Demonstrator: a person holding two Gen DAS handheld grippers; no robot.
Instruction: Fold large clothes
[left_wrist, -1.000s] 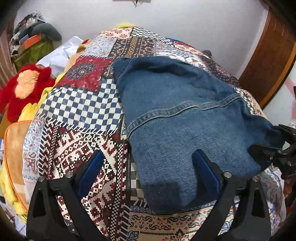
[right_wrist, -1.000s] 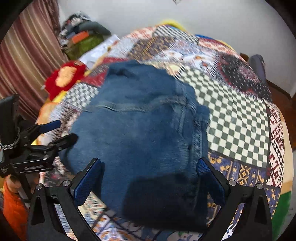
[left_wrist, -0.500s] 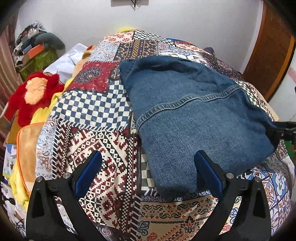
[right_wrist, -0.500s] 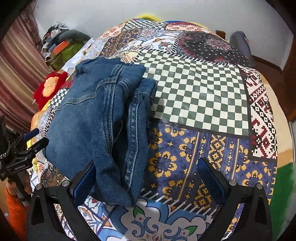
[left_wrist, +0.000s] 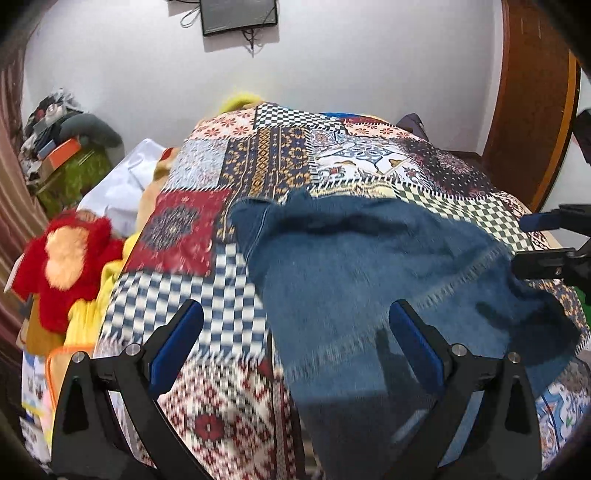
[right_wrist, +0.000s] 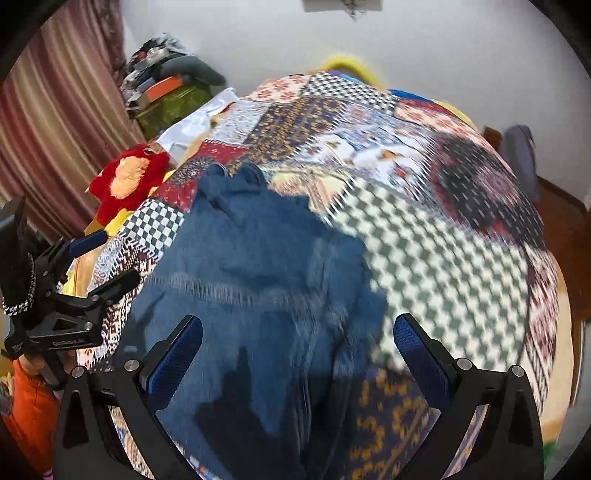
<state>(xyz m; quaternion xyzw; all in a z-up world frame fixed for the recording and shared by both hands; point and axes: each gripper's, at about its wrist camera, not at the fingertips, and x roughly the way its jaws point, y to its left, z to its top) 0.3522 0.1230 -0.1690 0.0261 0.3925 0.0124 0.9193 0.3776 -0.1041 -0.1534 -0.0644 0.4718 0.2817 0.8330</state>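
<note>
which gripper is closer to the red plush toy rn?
Left. The left gripper sits over the quilt's left side, with the red plush toy just off that edge. The right gripper is across the folded denim garment, farther away.

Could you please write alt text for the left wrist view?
A folded blue denim garment lies on a patchwork bedspread, with the open left claw above its near edge. A red plush toy sits far left.
</note>
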